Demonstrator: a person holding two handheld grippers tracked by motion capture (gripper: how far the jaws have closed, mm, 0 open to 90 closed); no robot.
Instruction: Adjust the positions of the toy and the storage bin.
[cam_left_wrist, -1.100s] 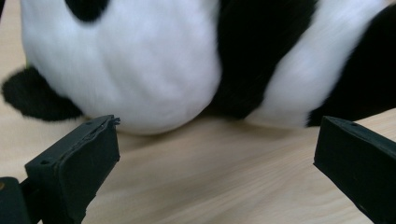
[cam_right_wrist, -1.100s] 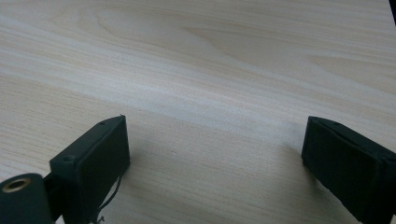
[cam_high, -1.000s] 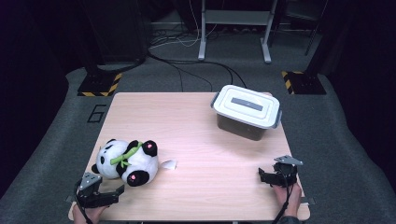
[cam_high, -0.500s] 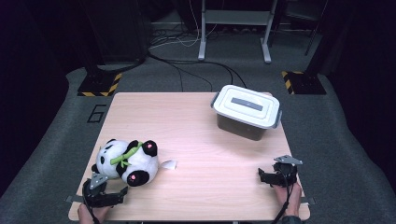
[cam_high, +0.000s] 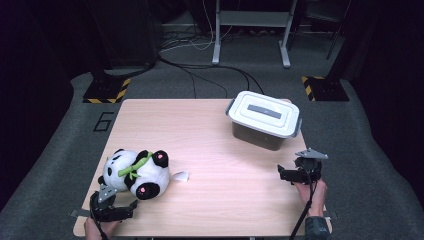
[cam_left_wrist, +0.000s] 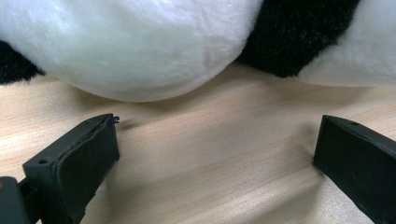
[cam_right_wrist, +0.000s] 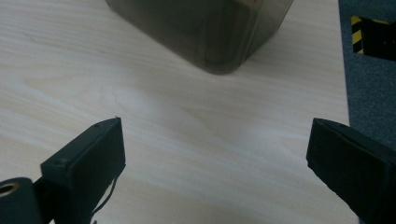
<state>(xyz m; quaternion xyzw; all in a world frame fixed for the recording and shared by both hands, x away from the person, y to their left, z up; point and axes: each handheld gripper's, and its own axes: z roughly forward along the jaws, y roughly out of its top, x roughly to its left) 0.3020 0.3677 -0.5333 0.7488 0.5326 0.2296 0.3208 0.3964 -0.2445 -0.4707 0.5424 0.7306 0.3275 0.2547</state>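
A pale wood-grain worktop (cam_high: 210, 135) stands on grey carpet (cam_high: 65, 125) marked with a "6", with black cables (cam_high: 200, 70), a metal stand's legs (cam_high: 250, 30) and yellow-black striped bases (cam_high: 105, 92) in the dark upper part of the high view. The room's far side is too dark to make out. At the lower left of that view a panda plush (cam_high: 135, 172) lies on its side, a small white tag (cam_high: 180, 176) just beside it. The left gripper (cam_high: 125, 212) sits at the lower left edge, jaws spread wide and empty; in the left gripper view the plush (cam_left_wrist: 154, 42) looms just ahead of them, cut off at the top. At centre right a lidded grey storage box (cam_high: 265, 120) stands closed. The right gripper (cam_high: 287, 174) is near it, jaws wide and empty, the box (cam_right_wrist: 205, 32) cropped above.
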